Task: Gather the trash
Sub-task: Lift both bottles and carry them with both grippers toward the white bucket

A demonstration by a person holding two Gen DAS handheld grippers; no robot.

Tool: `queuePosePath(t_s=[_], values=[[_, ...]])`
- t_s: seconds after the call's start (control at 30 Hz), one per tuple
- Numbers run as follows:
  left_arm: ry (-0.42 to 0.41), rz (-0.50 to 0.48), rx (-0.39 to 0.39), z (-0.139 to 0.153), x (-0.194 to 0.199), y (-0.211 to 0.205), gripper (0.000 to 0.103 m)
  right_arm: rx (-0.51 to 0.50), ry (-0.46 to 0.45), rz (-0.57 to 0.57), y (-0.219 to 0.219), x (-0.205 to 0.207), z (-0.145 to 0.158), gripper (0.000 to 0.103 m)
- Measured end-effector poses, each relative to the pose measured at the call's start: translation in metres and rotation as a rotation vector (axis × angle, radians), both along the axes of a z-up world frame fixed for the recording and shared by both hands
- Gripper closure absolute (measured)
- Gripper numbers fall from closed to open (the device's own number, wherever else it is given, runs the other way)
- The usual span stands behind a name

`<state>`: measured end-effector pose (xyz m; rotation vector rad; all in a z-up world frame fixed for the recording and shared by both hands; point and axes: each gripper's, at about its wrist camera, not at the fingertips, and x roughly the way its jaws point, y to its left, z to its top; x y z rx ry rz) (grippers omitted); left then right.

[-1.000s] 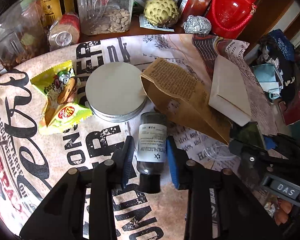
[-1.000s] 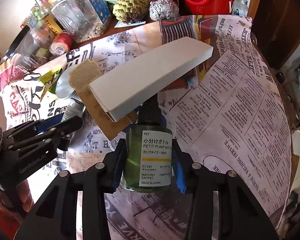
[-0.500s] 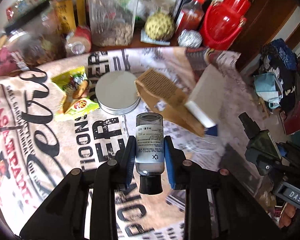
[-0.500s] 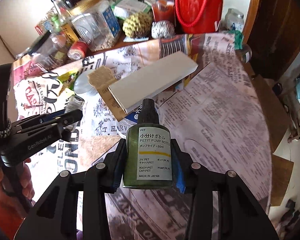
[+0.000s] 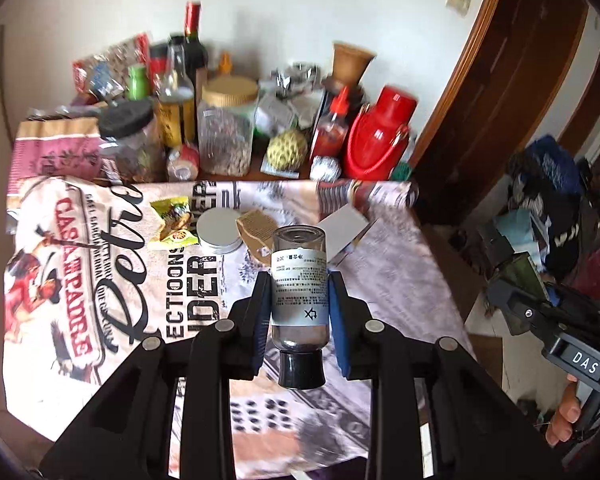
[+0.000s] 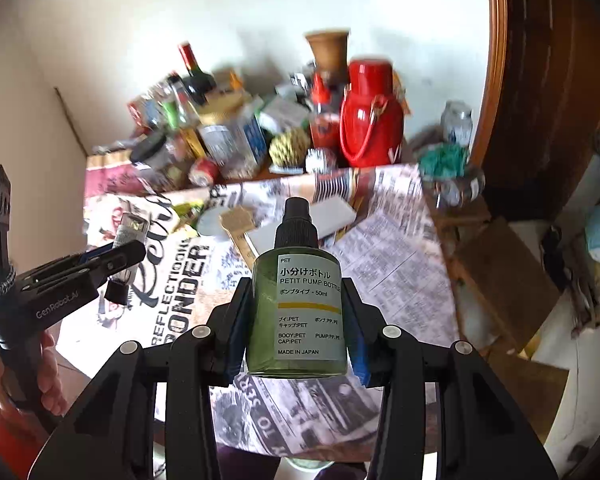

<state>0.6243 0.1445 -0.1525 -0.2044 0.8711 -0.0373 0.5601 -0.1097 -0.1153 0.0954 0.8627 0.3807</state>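
**Two bottles up, both pinched**

Left gripper (image 5: 299, 312) clamped on the clear bottle (image 5: 299, 286), blue pads pressing its labelled sides. Cap pointing back toward the wrist, base pointing out past the fingertips. Held clear of the printed tablecloth (image 5: 100, 280) below. Also seen from the right wrist view, off to the left: the same gripper (image 6: 120, 256) gripping that bottle (image 6: 126, 240), a hand (image 6: 40, 376) wrapped round the handle.

Right gripper (image 6: 298, 320) closed on the green pump bottle (image 6: 298, 312), pads tight against both flanks, black pump head pointing away beyond the fingertips, white label facing the camera. Lifted well off the newspaper-print cloth.

Ahead of and below both claws, on the table: yellow snack wrapper (image 5: 171, 222), round metal lid (image 5: 220, 230) just beside it, torn brown paper bag (image 5: 256, 232) touching the lid, white box (image 5: 344, 226) behind the clear bottle's base. Farther back, jars, bottles and a red jug (image 5: 380, 136) crowding the wall.
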Motion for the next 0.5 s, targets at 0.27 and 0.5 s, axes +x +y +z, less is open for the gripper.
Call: queuePosePath(t_s=[0.27, 0.5], values=[[-0.125, 0.09, 0.052, 0.049, -0.073, -0.042, 0.076, 0.009, -0.141, 0.08, -0.028, -0.039, 0.031, 0.064], [-0.178, 0.134, 0.071, 0.076, -0.128, -0.057, 0.076, 0.045, -0.16, 0.113, -0.032, -0.068, 0.041, 0.064]])
